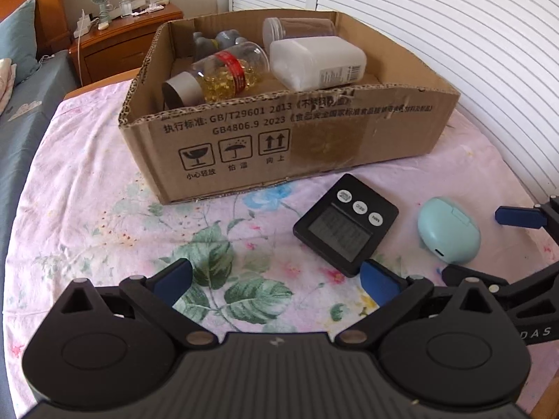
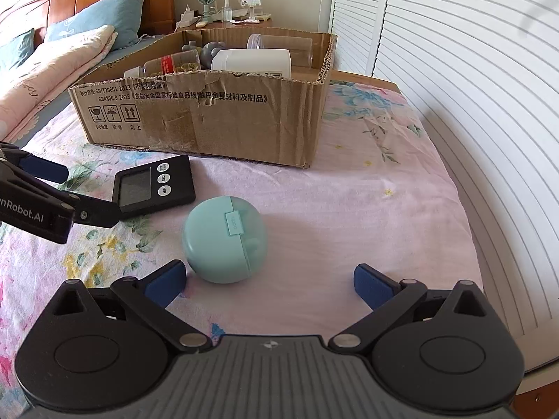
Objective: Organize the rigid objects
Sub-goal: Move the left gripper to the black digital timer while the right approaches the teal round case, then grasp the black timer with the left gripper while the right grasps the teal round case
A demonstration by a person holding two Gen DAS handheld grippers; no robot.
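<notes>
A black digital timer (image 1: 346,223) (image 2: 155,185) lies flat on the floral sheet in front of the cardboard box (image 1: 279,139) (image 2: 209,111). Right of it rests a mint-green earbud case (image 1: 449,230) (image 2: 223,239). My left gripper (image 1: 276,282) is open and empty, just short of the timer, whose near corner is by the right finger. My right gripper (image 2: 269,282) is open too, with the case just ahead, close to its left finger. Inside the box lie a clear bottle of yellow capsules (image 1: 227,71), a white bottle (image 1: 318,61), a clear jar (image 1: 297,28) and a grey figure (image 1: 216,40).
White louvred doors (image 2: 471,70) run along the right side of the bed. A wooden nightstand (image 1: 122,38) with a small fan and bottles stands behind the box. Pillows and a pink quilt (image 2: 52,66) lie at left. The table's wooden edge (image 2: 367,82) shows beyond the sheet.
</notes>
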